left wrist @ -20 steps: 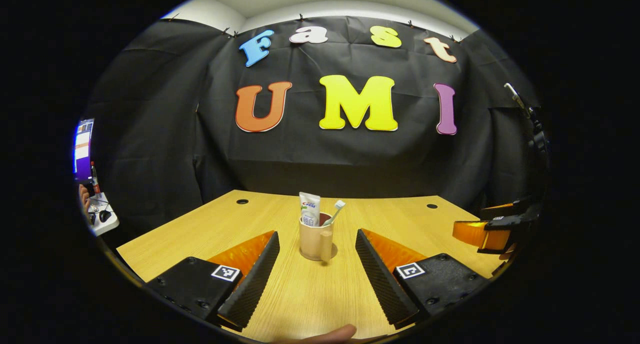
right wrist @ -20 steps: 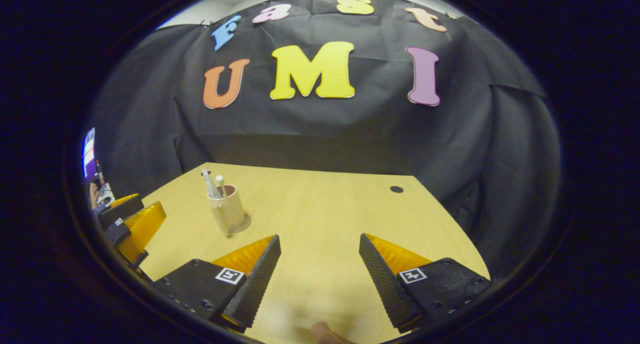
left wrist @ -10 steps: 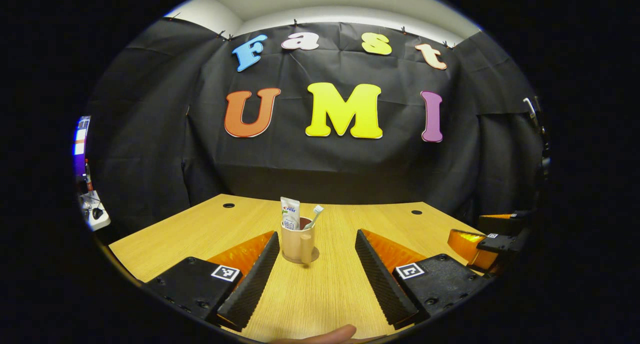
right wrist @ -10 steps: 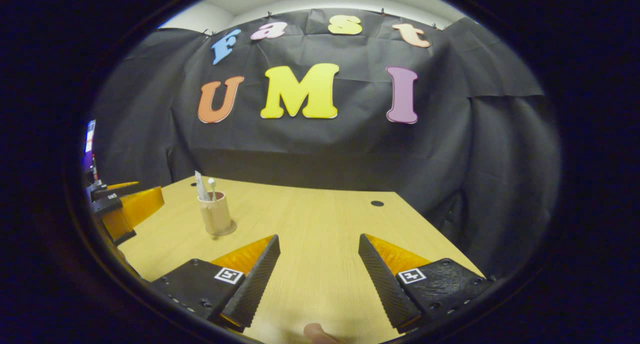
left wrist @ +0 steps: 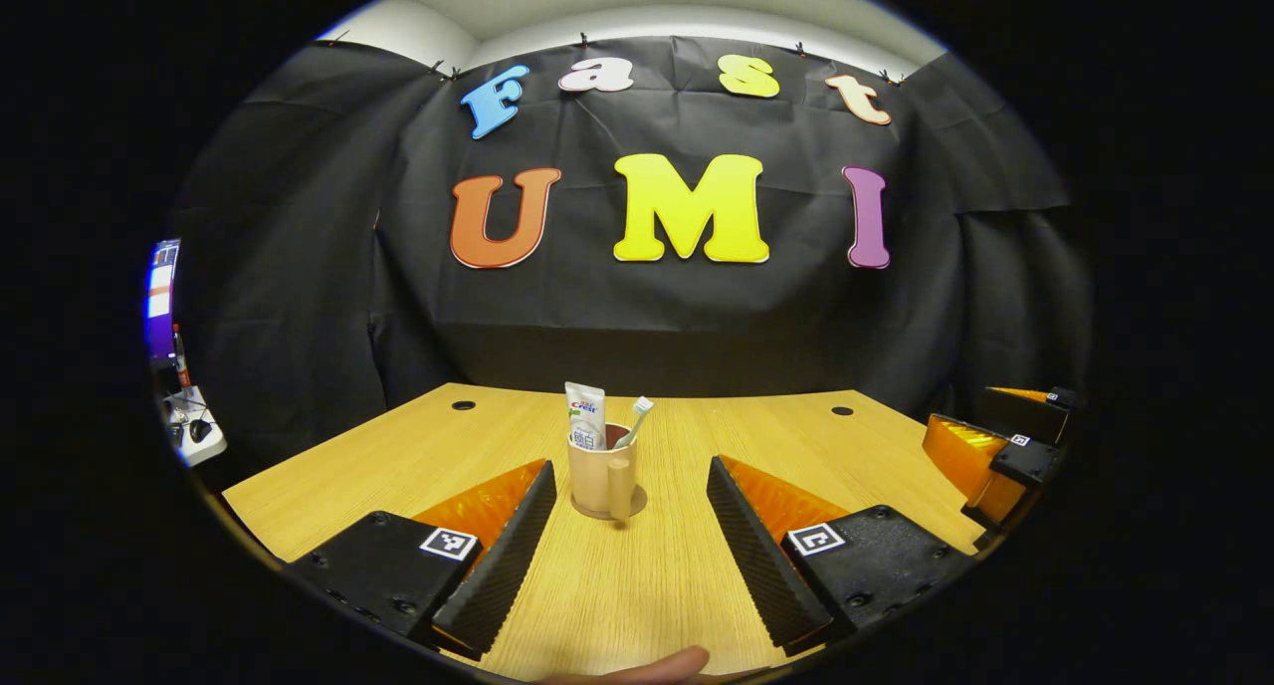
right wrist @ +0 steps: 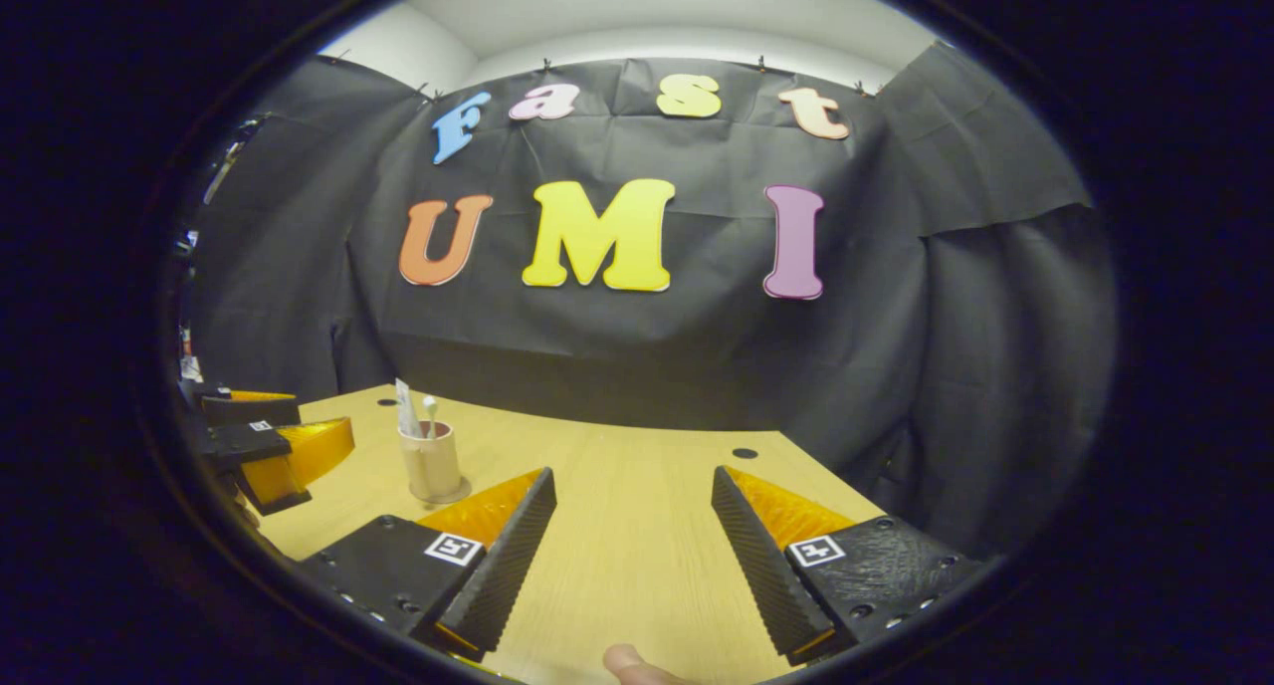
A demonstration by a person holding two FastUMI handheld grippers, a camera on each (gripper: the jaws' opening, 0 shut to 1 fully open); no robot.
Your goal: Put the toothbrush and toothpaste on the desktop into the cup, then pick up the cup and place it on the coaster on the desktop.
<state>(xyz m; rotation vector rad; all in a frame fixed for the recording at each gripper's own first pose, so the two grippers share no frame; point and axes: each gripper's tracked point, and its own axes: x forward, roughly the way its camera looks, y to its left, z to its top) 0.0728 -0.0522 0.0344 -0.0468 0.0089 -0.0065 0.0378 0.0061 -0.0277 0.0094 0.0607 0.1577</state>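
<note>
Both grippers hang low and level, side by side: the left gripper [left wrist: 627, 556] with jaws spread wide, the right gripper [right wrist: 632, 556] likewise agape, a fingertip [left wrist: 647, 663], probably a thumb, behind.

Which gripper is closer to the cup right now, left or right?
Left. The left gripper points straight at the cup, just short of it, jaws open. The right gripper is off to the cup's right, aimed past it.

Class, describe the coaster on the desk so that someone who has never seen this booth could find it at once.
Start at the wooden desk in front of the black cloth wall. Near its middle stands a beige cup holding a toothpaste tube and a toothbrush. The coaster is the flat round disc under that cup, showing as a darker rim around its base.
</note>
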